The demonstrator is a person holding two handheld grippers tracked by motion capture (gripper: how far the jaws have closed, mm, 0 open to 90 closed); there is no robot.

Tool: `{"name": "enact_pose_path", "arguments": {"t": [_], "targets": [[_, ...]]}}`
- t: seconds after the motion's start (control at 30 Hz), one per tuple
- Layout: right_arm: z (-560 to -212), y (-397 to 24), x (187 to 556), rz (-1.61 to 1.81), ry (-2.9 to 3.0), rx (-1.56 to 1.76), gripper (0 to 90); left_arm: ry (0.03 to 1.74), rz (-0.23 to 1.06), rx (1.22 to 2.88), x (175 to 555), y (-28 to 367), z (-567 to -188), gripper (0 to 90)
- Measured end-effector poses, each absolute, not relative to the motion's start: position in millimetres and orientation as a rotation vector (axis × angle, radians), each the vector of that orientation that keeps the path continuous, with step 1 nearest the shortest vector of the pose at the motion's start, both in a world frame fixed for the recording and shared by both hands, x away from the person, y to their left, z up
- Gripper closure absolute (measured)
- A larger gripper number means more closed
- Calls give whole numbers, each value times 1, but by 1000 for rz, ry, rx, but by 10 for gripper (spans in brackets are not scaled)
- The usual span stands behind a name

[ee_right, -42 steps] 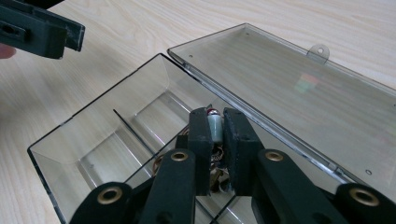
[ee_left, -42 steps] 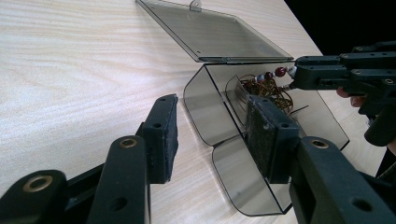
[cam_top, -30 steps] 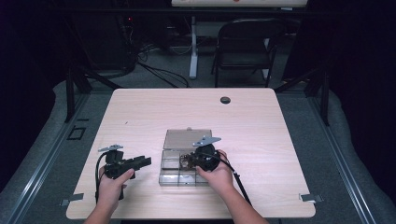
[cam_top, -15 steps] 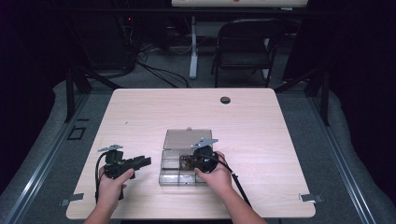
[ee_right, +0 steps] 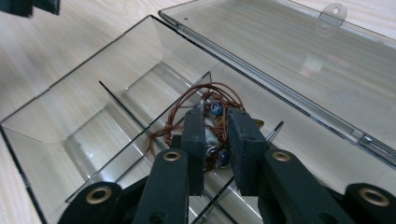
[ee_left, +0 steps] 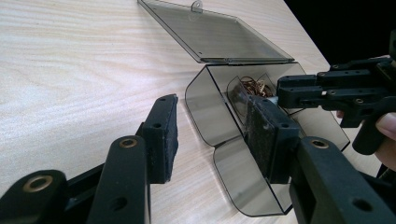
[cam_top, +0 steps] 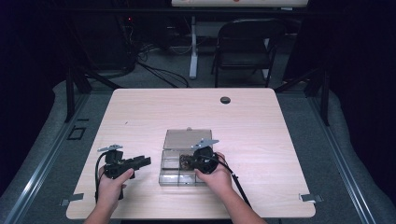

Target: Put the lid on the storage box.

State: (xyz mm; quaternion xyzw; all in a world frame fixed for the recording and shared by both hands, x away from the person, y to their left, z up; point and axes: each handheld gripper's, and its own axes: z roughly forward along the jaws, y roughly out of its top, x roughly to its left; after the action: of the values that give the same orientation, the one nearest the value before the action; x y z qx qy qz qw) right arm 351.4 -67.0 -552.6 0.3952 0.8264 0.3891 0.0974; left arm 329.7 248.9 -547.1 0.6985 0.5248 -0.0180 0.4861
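Nearest to you, at the front edge of the pale wood-grain table (cam_top: 140,116), your two forearms come in from below, each hand holding a black two-jaw gripper.

Your left gripper (cam_top: 140,162) rests just left of the smoky clear plastic compartment box (cam_top: 170,177) and points toward it. Its jaws stand apart with nothing between them. In the left gripper view, its black foam pads (ee_left: 164,135) frame bare table and the near rounded wall of the box (ee_left: 210,107); one pad sits close beside that wall, though you cannot tell whether it touches.

Your right gripper (cam_top: 187,162) reaches into the box from the right side. In the right gripper view, its jaws dip into a middle compartment over a tangle of thin brown wire with small blue beads and silvery bits (ee_right: 205,100). The jaws have just been opening a little. They stand slightly apart, with part of the tangle lying between the pads (ee_right: 194,135), and the pads do not clearly press on it. The tangle rests inside the box, against a clear divider (ee_right: 140,123); the compartments beside it look bare.

Beyond the box, its hinged clear lid (cam_top: 187,139) lies open and flat on the table, with a small tab at its far edge.

Farther off, a small dark round disc (cam_top: 225,100) sits near the far edge of the table. Past the table, a black folding chair (cam_top: 245,42) stands on the grey floor.
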Motion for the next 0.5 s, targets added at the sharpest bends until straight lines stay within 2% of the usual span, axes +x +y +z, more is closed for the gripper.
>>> {"name": "enact_pose_path", "arguments": {"t": [0.5], "targets": [[-538, -80, 350, 1174, 2402, 1173, 732, 1279, -41, 1699, 330, 249, -547, 550]]}}
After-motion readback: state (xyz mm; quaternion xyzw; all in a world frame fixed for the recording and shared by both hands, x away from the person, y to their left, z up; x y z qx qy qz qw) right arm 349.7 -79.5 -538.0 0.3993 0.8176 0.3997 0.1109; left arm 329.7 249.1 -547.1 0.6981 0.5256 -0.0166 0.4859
